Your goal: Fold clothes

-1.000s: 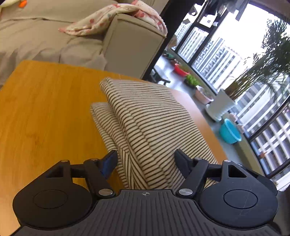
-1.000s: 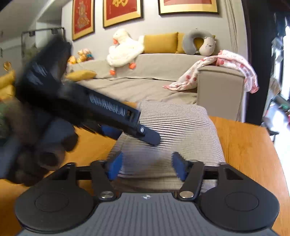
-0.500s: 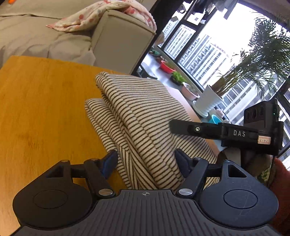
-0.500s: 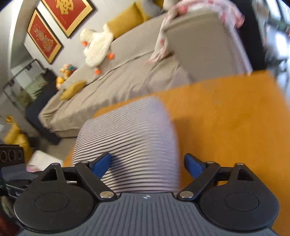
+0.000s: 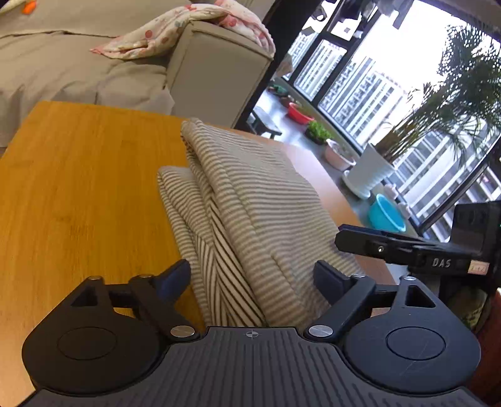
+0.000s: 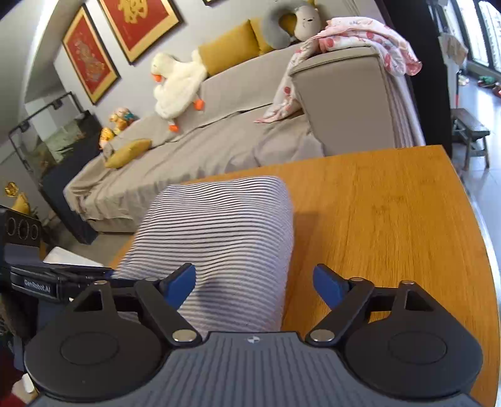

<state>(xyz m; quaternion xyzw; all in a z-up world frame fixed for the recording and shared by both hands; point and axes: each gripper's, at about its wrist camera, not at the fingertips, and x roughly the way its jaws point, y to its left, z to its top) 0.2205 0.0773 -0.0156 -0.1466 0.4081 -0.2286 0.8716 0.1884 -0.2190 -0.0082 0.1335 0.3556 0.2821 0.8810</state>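
Striped cream-and-dark folded cloth [image 5: 250,200] sits on the orange-toned wooden table [image 5: 78,188], stacked in layers, and from the left wrist view it runs right up between the tongs. The left gripper [image 5: 252,277] has its jaws spread wide, one blue-padded finger [image 5: 175,277] over bare wood on one side of the bundle, the other over the cloth's far edge. Nothing pinched there! Off to the side the right gripper [image 5: 344,239] pokes in as a black bar, its tip just beside the cloth's edge. Beyond the table, a beige sofa [image 5: 213,62] with a pink spotted blanket [image 5: 175,28] draped over the arm.

Over to the right wrist view: same striped cloth [image 6: 219,231], a neat rounded block, lying ahead and toward one side. The right gripper [image 6: 253,280] is also wide apart, one blue finger [image 6: 180,283] over the stripes, the other above open table [image 6: 391,219]. It straddles the cloth's side edge; whether a pad touches the fabric I can't tell. The left gripper [image 6: 62,281] shows low at the frame's edge, next to the cloth.
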